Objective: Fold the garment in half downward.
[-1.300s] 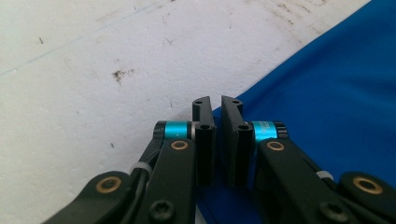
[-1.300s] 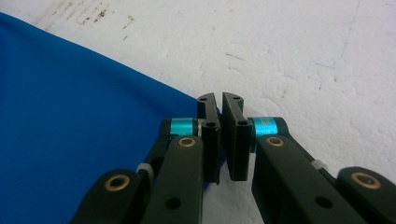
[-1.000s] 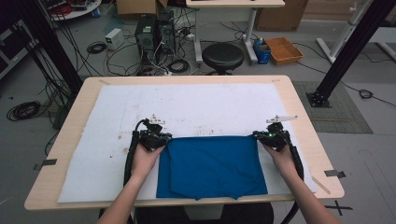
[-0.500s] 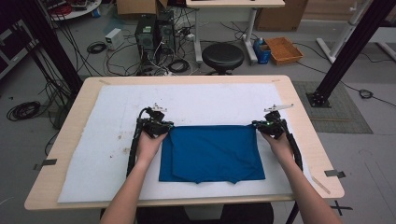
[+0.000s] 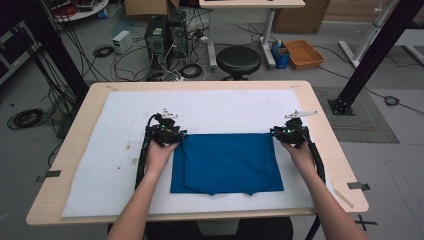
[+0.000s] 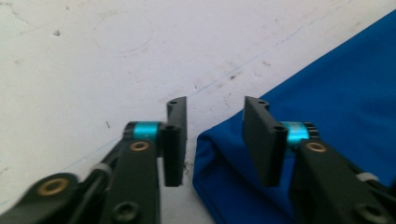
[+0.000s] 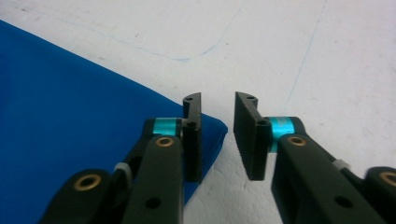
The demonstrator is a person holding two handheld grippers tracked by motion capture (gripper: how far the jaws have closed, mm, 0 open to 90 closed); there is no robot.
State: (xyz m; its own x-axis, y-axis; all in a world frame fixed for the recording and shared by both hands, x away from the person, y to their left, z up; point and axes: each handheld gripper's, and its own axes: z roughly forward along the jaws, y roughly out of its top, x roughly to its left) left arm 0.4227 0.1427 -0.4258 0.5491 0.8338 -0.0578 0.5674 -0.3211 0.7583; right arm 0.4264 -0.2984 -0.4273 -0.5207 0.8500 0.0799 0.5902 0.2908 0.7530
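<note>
The folded blue cloth [image 5: 227, 162] lies flat on the white mat [image 5: 105, 165] near the front of the bench [image 5: 320, 100]. At its far corners both claws have just been opening: left claw [image 6: 212, 140] and right claw [image 7: 217, 137] stand spread, pinching nothing. I'd lift them straight off so the corners stay put. The gripper views reveal the released corners beside the jaws; the high view gives the cloth's squared outline.
</note>
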